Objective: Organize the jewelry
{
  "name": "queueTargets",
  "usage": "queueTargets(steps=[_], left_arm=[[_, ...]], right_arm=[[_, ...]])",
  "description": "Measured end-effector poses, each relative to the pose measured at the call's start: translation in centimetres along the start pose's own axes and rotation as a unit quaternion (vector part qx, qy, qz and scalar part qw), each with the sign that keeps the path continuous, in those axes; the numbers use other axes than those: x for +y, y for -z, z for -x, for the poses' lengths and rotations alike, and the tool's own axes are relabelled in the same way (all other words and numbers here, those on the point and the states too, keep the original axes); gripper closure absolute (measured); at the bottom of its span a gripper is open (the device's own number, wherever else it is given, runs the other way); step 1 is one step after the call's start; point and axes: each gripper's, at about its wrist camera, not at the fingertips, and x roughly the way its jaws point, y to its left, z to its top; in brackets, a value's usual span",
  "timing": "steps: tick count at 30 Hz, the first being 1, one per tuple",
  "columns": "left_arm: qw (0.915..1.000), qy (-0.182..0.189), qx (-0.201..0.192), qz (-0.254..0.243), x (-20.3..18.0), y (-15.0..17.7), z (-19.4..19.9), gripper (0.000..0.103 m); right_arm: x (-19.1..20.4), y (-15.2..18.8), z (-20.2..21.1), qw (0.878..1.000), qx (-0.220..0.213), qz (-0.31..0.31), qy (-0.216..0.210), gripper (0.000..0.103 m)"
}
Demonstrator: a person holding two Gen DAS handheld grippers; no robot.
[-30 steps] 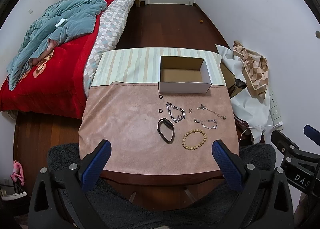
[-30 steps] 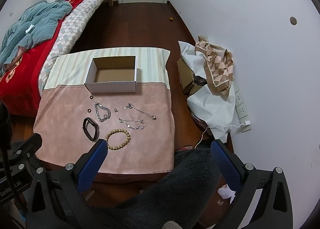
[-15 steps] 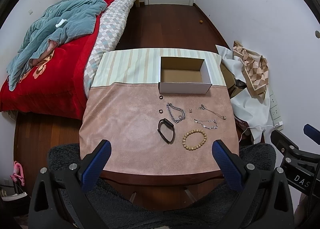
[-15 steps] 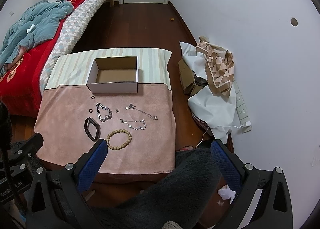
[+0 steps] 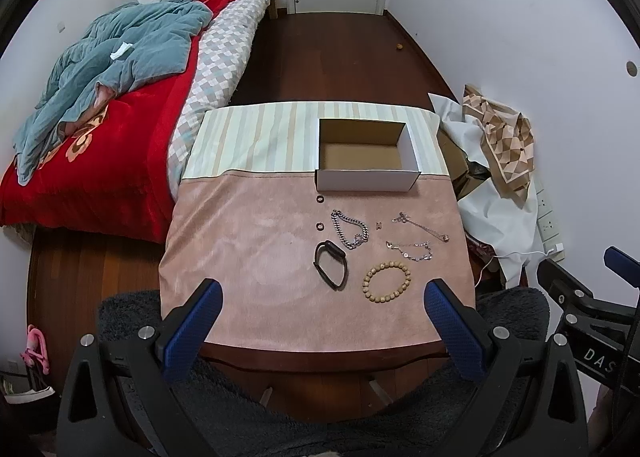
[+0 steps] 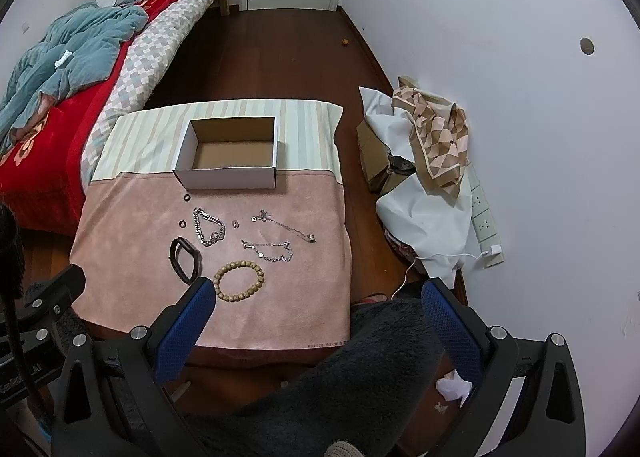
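Observation:
An empty white cardboard box (image 5: pixel 367 177) (image 6: pixel 228 177) stands at the far side of a small cloth-covered table (image 5: pixel 248 257) (image 6: pixel 132 233). In front of it lie a wooden bead bracelet (image 5: pixel 386 282) (image 6: pixel 239 280), a black band (image 5: pixel 330 270) (image 6: pixel 185 259), a silver chain bracelet (image 5: pixel 349 228) (image 6: pixel 208 226), two thin silver chains (image 5: pixel 416 250) (image 6: pixel 269 249), two small dark rings (image 5: pixel 319 225) (image 6: pixel 182 224) and a tiny earring (image 5: pixel 378 224). My left gripper (image 5: pixel 320 321) and right gripper (image 6: pixel 316 317) are both open and empty, held above the table's near edge.
A bed (image 5: pixel 120 129) with a red quilt and a teal blanket stands to the left. A pile of cloth and cardboard (image 5: pixel 492 153) (image 6: pixel 424 161) lies against the right wall by a power strip (image 6: pixel 486 225). A dark fuzzy seat (image 6: pixel 360 385) is below me.
The right wrist view has shifted slightly, so the table sits a little further right in it. The jewelry and box have not moved. Both grippers remain open.

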Motion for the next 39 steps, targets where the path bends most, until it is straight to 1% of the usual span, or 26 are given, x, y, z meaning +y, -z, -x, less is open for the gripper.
queueTargets(steps=[13,17,20,23,25,26,29,31,32,33,36,38,39], left_arm=[[0.9999,0.004,-0.011,-0.002,0.2,0.3,0.3,0.0],[0.9997,-0.016,-0.016,-0.002,0.4,-0.2,-0.8,0.0],[0.9984,-0.051,-0.023,0.001,1.1,-1.4,-3.0,0.0],[0.9966,-0.08,-0.019,0.006,1.9,-2.3,-5.8,0.0],[0.995,-0.099,-0.01,0.003,2.3,-2.7,-8.1,0.0],[0.9938,-0.111,0.0,-0.001,2.4,-2.8,-9.6,0.0],[0.991,-0.13,0.031,-0.012,2.6,-2.5,-13.2,0.0],[0.9885,-0.138,0.059,-0.02,2.7,-1.8,-16.0,0.0],[0.9871,-0.142,0.071,-0.02,2.8,-1.5,-17.1,0.0],[0.9866,-0.141,0.08,-0.02,2.8,-1.2,-17.8,0.0],[0.9828,-0.146,0.111,-0.018,3.2,-0.2,-20.6,0.0],[0.9821,-0.141,0.124,-0.013,3.3,0.5,-22.3,0.0],[0.981,-0.143,0.13,-0.014,3.3,0.9,-23.1,0.0]], right_arm=[[-0.4,-0.3,0.8,1.0,-0.012,-0.005,-0.002,0.0],[-0.7,-0.5,-0.6,1.0,-0.006,-0.017,-0.011,0.0],[-1.0,-1.0,-3.3,0.999,0.016,-0.032,-0.025,0.0],[-0.9,-1.3,-7.0,0.997,0.041,-0.043,-0.038,0.0],[-0.6,-1.4,-9.7,0.996,0.06,-0.045,-0.041,0.0],[-0.4,-1.4,-11.0,0.996,0.067,-0.045,-0.042,0.0],[0.4,-1.1,-14.8,0.994,0.095,-0.04,-0.041,0.0],[1.1,-0.6,-17.6,0.992,0.113,-0.036,-0.034,0.003],[1.6,-0.4,-18.6,0.991,0.121,-0.034,-0.034,0.007],[2.0,-0.1,-20.0,0.99,0.131,-0.034,-0.037,0.011],[2.9,0.9,-23.0,0.986,0.155,-0.037,-0.041,0.018],[3.3,1.6,-24.6,0.983,0.169,-0.05,-0.052,0.021],[3.6,1.9,-25.4,0.981,0.179,-0.056,-0.06,0.024]])
